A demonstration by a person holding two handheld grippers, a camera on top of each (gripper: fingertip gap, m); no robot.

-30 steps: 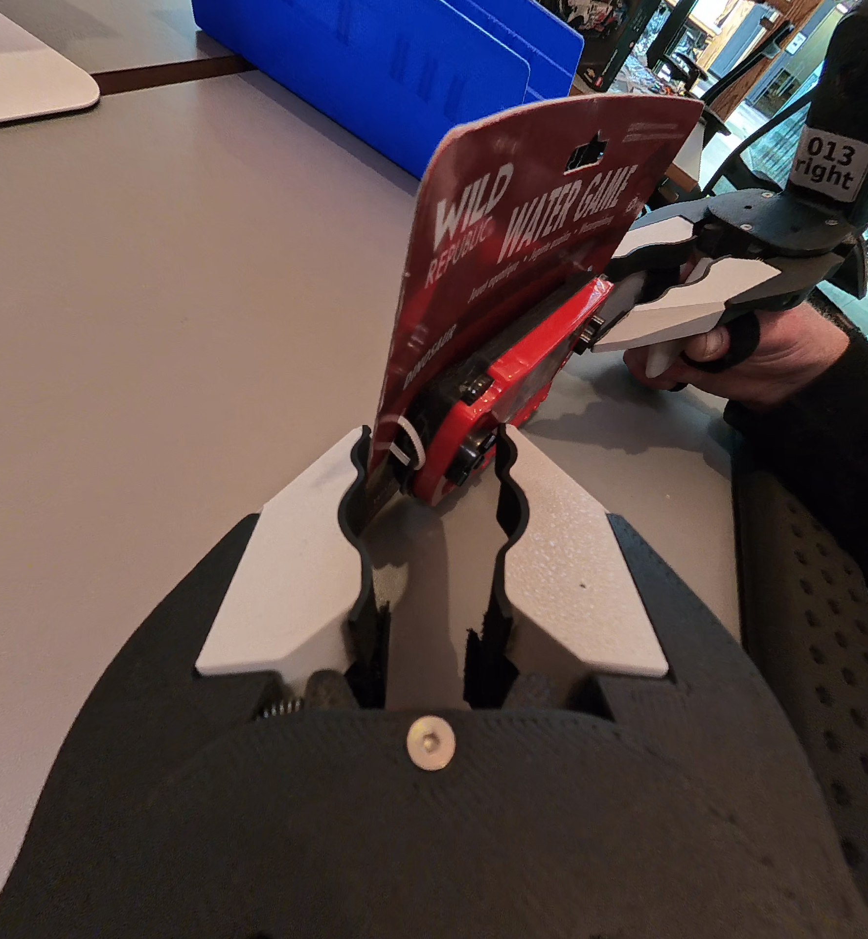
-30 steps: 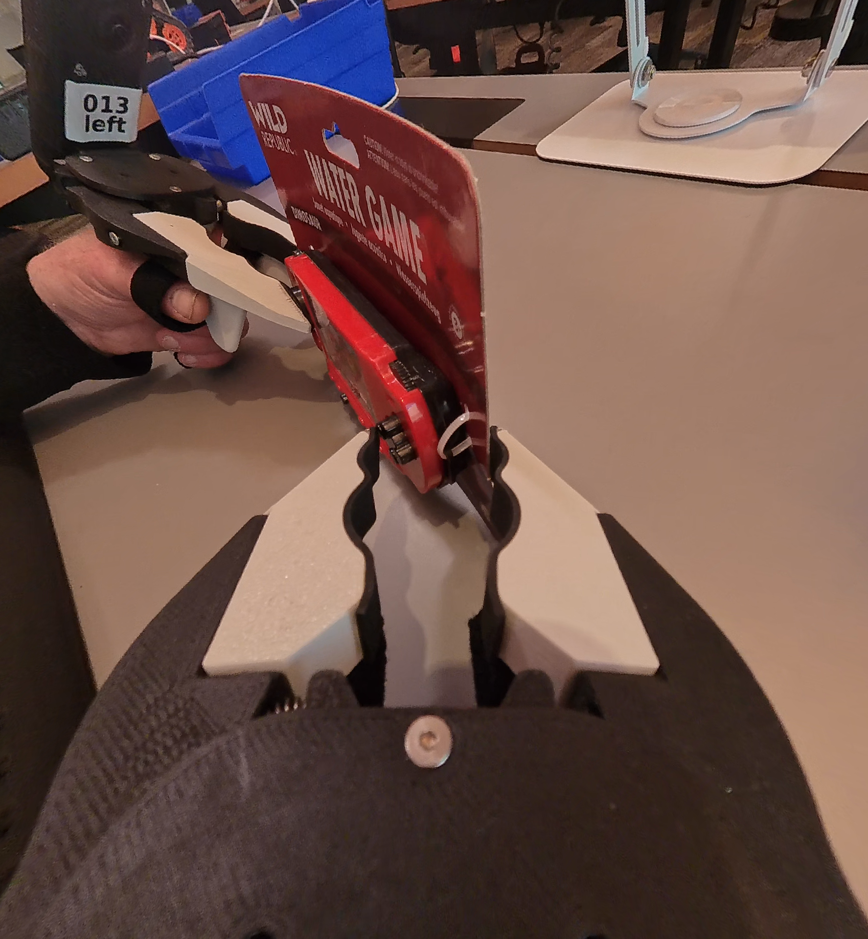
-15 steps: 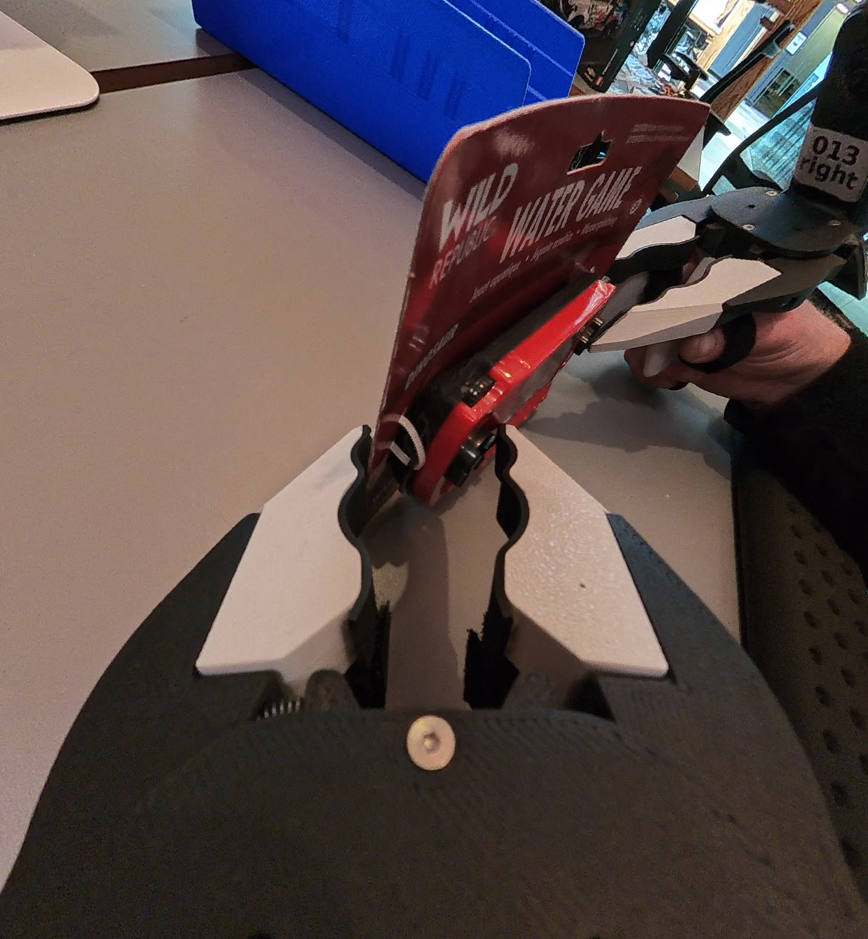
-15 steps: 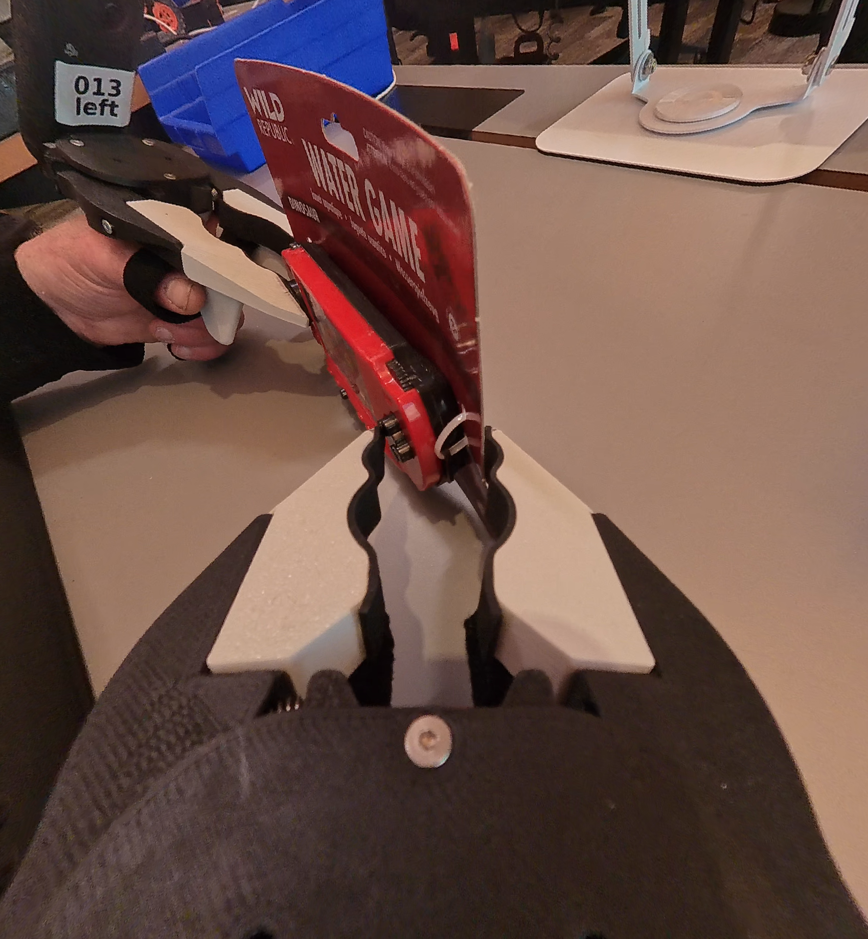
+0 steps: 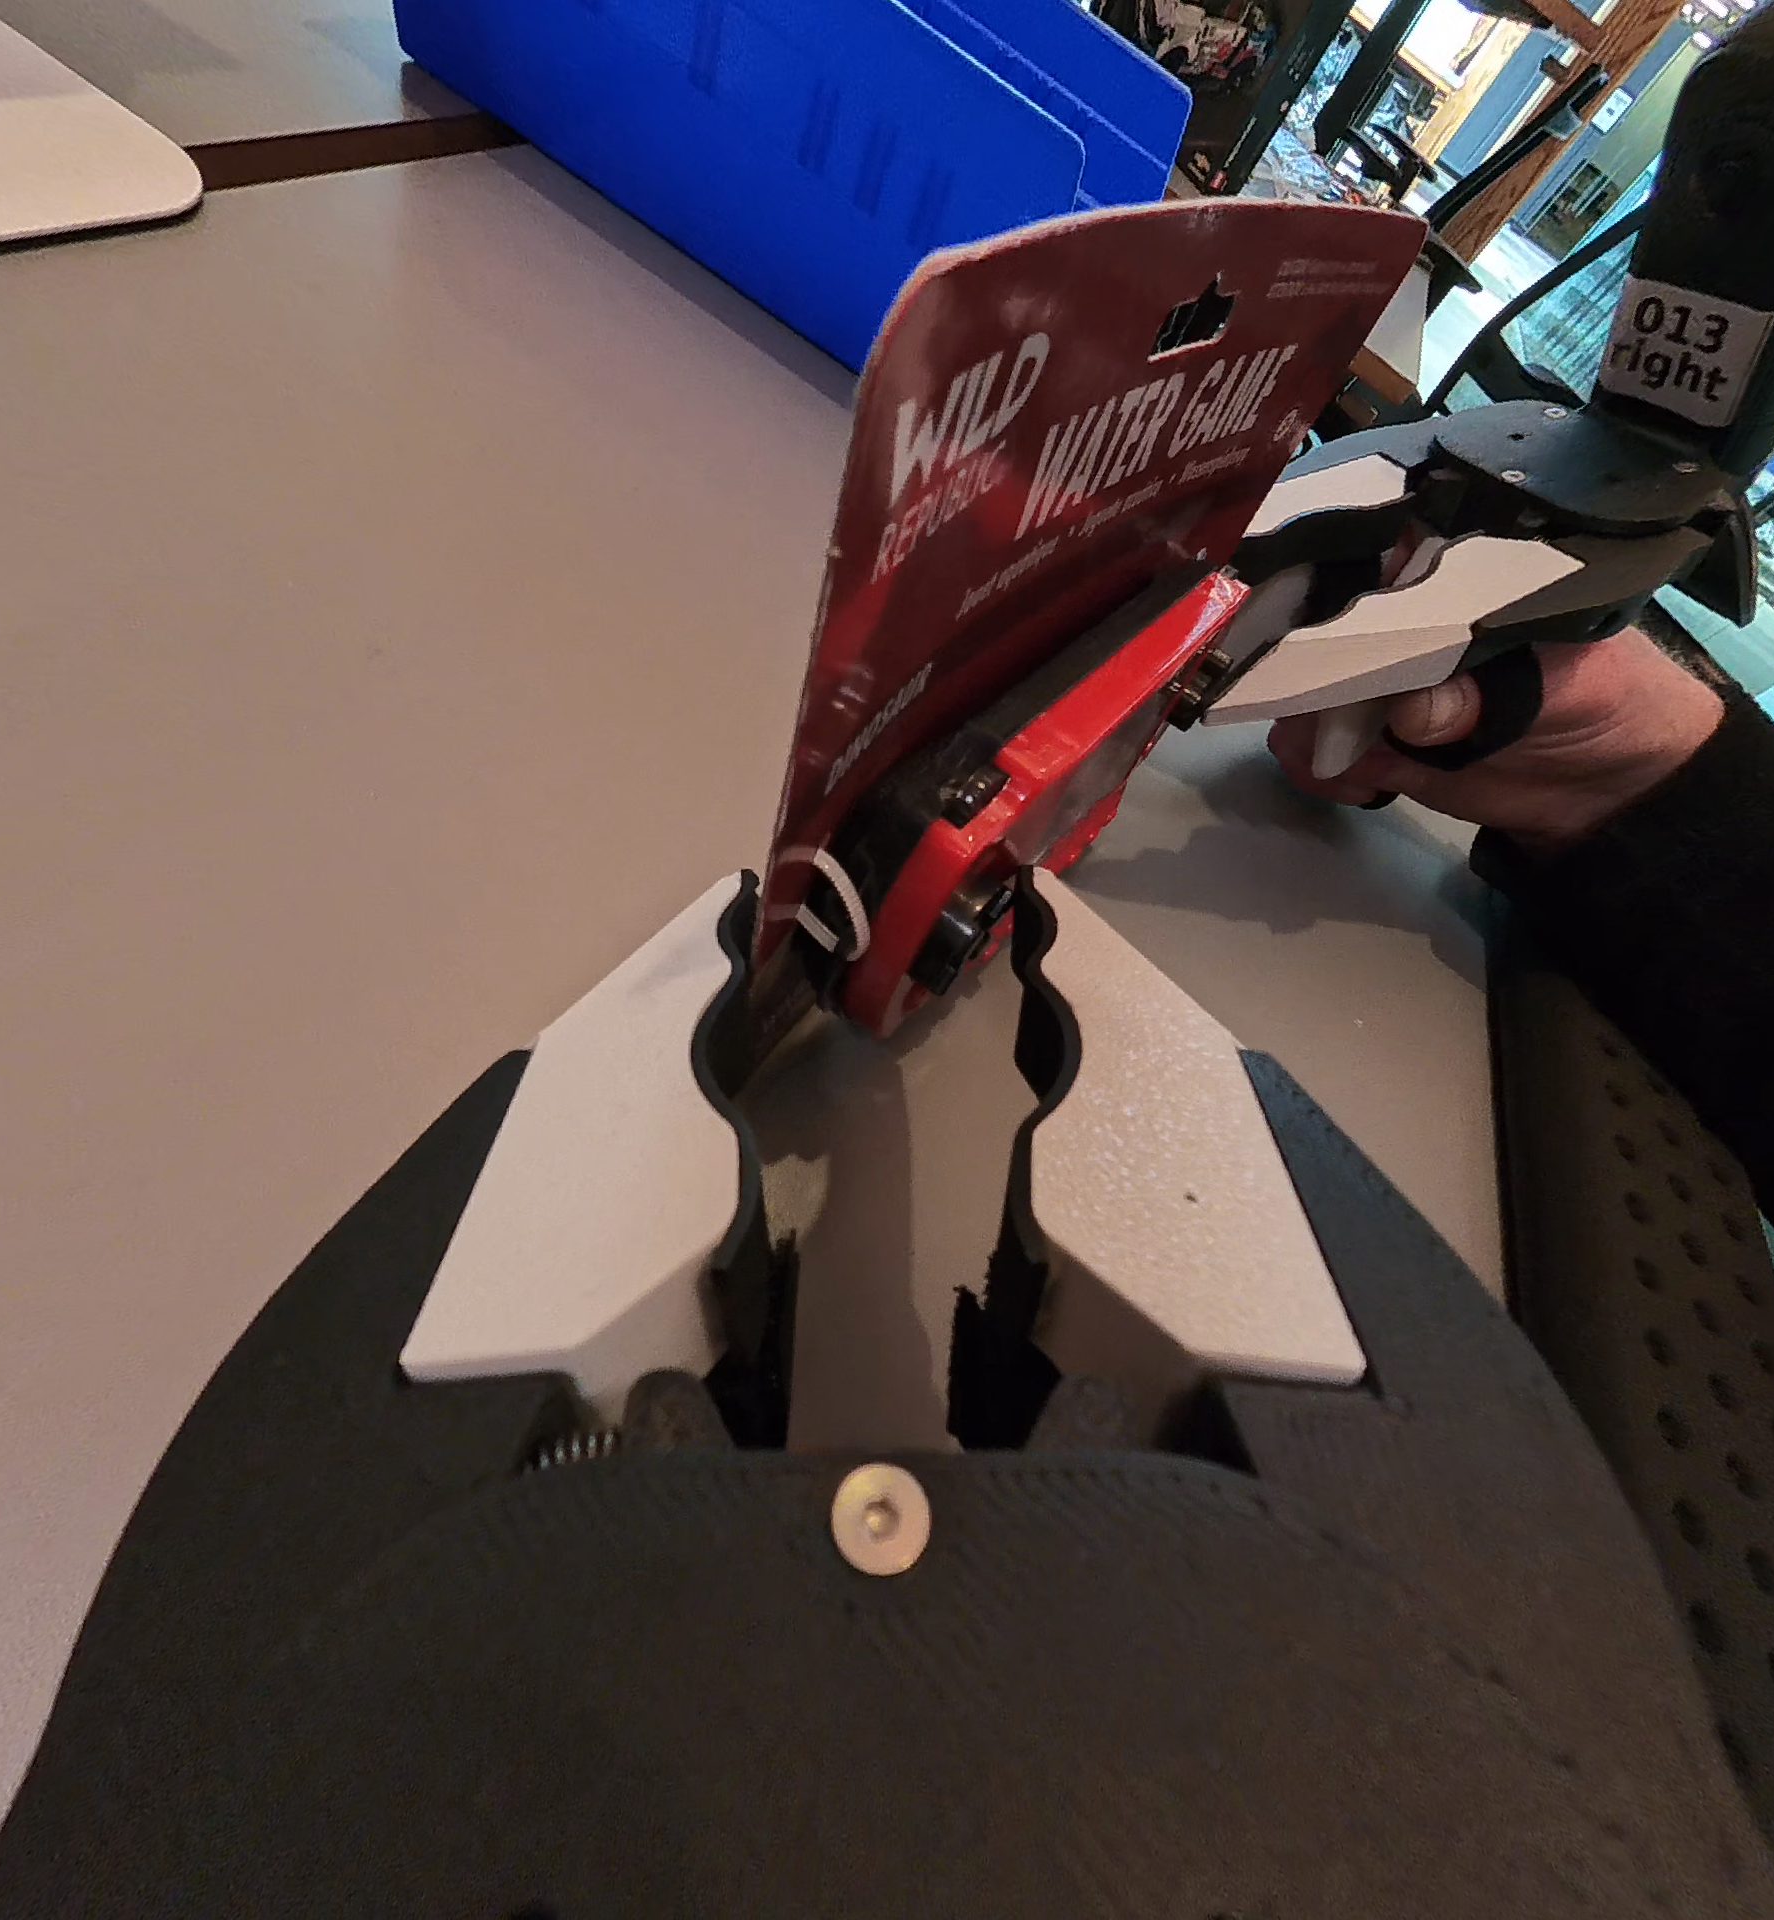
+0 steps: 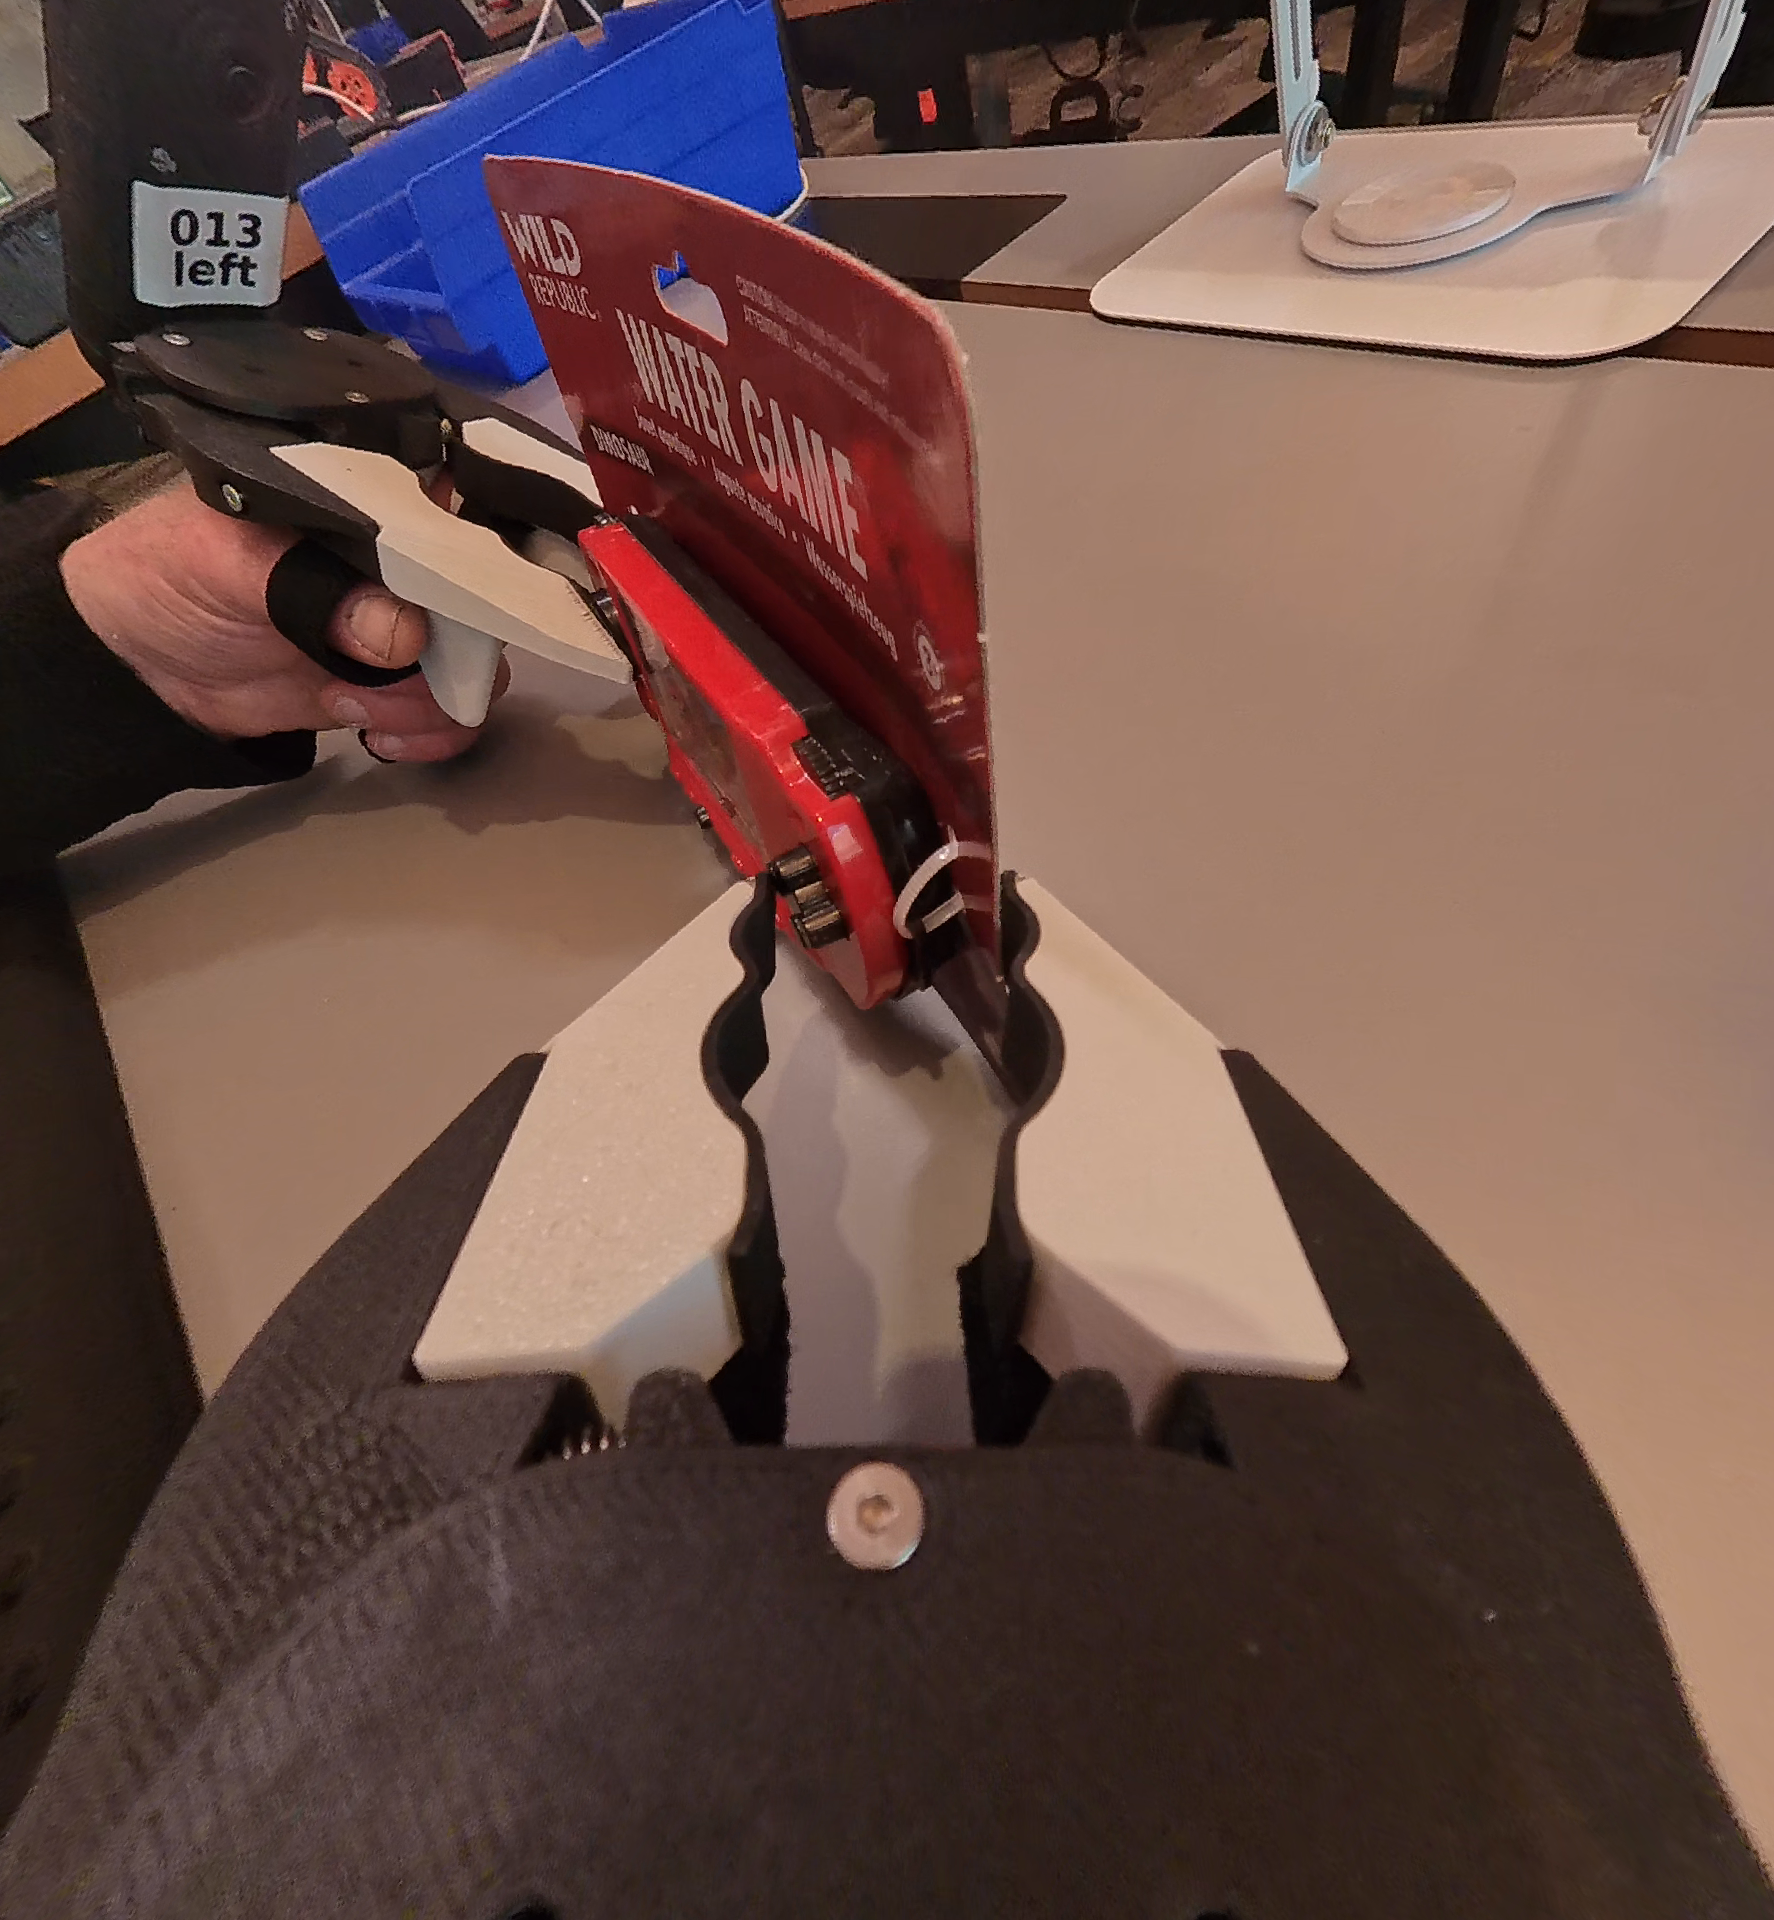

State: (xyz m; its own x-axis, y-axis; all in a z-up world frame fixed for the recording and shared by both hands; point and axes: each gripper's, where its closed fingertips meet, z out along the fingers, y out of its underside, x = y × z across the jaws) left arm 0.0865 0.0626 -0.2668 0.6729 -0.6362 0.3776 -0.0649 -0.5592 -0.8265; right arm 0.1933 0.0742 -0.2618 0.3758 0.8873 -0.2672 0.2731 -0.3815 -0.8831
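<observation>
Two grippers, left gripper (image 5: pixel 878 925) and right gripper (image 6: pixel 878 925), jaws clamped on one red toy pack (image 5: pixel 1059 540), one blue bin (image 5: pixel 758 135).

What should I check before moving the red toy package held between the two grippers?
1. Left gripper closed on one end of the red toy package: ok.
2. Right gripper closed on the other end: ok.
3. Package off the grey table: ok, held on edge above it.
4. White cable tie fastening the toy to its card: ok.
5. Gap to the blue bin: ok.
6. Grip firmness: cannot tell.
</observation>
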